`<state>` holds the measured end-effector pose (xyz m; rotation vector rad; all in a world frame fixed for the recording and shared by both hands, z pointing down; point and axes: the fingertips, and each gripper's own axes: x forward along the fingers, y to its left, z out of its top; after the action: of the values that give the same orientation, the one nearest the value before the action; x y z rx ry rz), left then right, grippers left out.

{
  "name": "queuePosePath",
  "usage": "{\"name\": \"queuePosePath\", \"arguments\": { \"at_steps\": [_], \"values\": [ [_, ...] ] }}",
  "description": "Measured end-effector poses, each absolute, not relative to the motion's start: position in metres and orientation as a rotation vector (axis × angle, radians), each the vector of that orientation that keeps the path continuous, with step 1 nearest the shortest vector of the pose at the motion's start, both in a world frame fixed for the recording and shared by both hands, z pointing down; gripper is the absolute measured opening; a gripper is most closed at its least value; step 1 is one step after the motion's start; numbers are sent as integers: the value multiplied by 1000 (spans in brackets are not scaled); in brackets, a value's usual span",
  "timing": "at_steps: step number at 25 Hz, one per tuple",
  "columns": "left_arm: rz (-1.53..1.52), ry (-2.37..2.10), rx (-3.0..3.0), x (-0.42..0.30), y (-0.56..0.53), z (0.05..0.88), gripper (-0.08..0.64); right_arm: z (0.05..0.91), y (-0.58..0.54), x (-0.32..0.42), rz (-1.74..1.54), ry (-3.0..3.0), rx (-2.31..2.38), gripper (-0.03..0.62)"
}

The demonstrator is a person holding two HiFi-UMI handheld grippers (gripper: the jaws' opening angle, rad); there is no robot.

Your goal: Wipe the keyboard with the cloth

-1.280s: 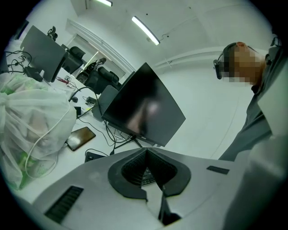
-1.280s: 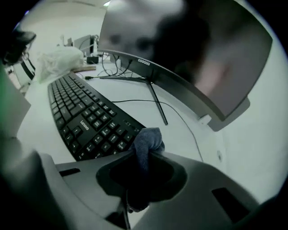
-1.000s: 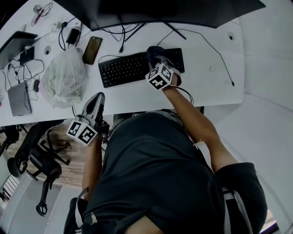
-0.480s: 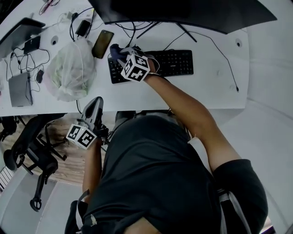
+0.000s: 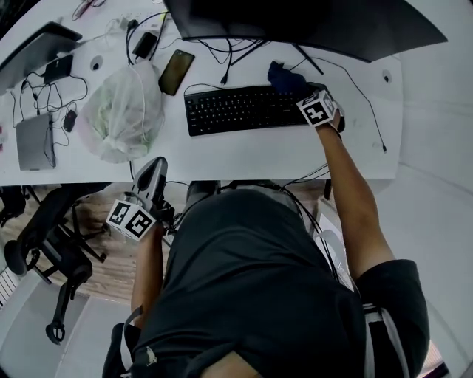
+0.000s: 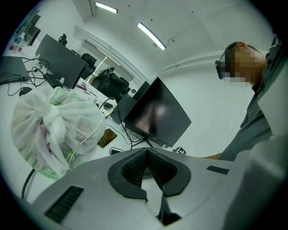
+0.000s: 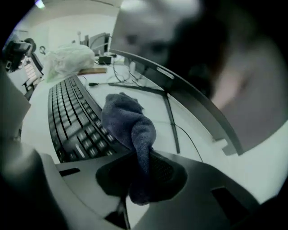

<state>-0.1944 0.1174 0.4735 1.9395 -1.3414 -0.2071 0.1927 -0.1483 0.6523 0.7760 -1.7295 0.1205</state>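
Note:
A black keyboard (image 5: 240,109) lies on the white desk (image 5: 244,155) in front of the monitor. My right gripper (image 5: 297,88) is at the keyboard's far right end, shut on a dark blue cloth (image 5: 284,76) that bunches over the back right corner. In the right gripper view the cloth (image 7: 127,120) hangs from between the jaws onto the keyboard (image 7: 69,117), with the right gripper (image 7: 140,173) just above the keys. My left gripper (image 5: 154,171) is shut and holds nothing, off the desk's front edge. Its jaws meet in the left gripper view (image 6: 146,155).
A white plastic bag (image 5: 120,111) sits left of the keyboard, with a phone (image 5: 176,71) behind it. A dark monitor (image 5: 310,22) stands at the back, over several cables. A grey box (image 5: 33,140) lies at the far left. An office chair (image 5: 52,247) stands below the desk.
The right gripper carried the cloth along the keyboard, first to its left end, then back across to its far right end. The left gripper stayed where it was.

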Motion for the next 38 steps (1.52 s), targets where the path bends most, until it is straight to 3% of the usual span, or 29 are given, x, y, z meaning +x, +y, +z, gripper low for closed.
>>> {"name": "queuePosePath", "arguments": {
  "at_steps": [3, 5, 12, 17, 22, 31, 38],
  "values": [
    [-199, -1321, 1953, -188, 115, 474, 5, 654, -145, 291, 252, -1553, 926, 60],
    [-190, -1309, 1960, -183, 113, 475, 5, 641, -146, 313, 267, -1555, 1029, 60],
    [-164, -1293, 1978, -165, 109, 474, 5, 660, -101, 199, 179, -1731, 810, 60],
    [-172, -1323, 1975, -159, 107, 467, 5, 660, -36, 133, 346, -1879, 715, 60],
    [-172, -1353, 1960, -151, 102, 464, 5, 652, 4, 124, 606, -1962, 624, 60],
    [-261, -1436, 2101, -207, 72, 392, 5, 449, -3, 76, 671, -2598, 567, 58],
    [-280, -1466, 2183, -209, 75, 352, 5, 379, 11, 67, 548, -2722, 457, 54]
  ]
}}
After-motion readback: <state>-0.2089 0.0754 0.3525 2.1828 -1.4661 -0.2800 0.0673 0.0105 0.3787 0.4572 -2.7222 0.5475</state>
